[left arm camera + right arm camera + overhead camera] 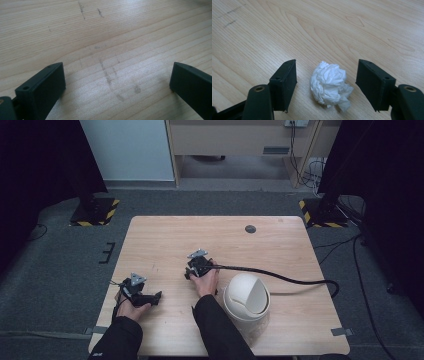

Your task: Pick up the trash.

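Note:
A crumpled white tissue ball (329,85) lies on the wooden table between the jaws of my right gripper (327,82), which stands open around it without touching it. From above, the right gripper (192,270) sits near the table's middle, held by a hand, jaws pointing down and left. My left gripper (117,80) is open over bare wood with nothing between its jaws; in the high view the left gripper (152,298) rests near the front left, pointing right. A cream swing-lid bin (246,296) stands just right of the right forearm.
The wooden table (165,240) has a dark round grommet (250,229) near its far edge. A thick black cable (280,276) trails from the right gripper across the table to the right edge. Grey carpet surrounds the table.

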Demonstrator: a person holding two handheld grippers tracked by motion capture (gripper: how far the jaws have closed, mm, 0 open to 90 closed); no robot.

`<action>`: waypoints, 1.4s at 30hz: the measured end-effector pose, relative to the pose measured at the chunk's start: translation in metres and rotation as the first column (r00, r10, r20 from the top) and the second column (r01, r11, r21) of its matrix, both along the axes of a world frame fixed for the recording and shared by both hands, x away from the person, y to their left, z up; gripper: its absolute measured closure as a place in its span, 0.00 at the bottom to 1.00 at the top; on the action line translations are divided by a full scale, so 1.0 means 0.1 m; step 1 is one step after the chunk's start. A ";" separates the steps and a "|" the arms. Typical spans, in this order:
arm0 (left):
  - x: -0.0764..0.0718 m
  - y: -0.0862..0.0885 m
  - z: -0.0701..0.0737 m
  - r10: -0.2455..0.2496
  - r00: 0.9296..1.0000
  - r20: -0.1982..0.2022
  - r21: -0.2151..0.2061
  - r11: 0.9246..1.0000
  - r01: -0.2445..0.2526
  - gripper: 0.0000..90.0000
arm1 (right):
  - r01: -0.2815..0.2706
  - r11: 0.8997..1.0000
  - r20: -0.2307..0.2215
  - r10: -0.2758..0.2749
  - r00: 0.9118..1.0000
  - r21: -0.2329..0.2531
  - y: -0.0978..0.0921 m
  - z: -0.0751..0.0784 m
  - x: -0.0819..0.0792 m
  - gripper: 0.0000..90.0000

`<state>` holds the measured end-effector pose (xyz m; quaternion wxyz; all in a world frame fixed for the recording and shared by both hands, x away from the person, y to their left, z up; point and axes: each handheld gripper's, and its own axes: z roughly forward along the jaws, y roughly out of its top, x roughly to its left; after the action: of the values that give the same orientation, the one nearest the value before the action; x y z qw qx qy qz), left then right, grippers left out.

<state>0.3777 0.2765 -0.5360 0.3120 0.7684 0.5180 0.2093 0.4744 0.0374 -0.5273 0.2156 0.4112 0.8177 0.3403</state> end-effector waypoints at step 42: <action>0.00 0.00 0.00 0.000 1.000 0.000 0.000 1.000 0.000 0.00 | 0.042 0.996 -0.105 -0.034 0.994 0.073 -0.04 0.27 0.01 0.76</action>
<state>0.3778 0.2764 -0.5361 0.3120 0.7686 0.5178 0.2094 0.4756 0.0334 -0.5000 0.1638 0.4516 0.8065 0.3448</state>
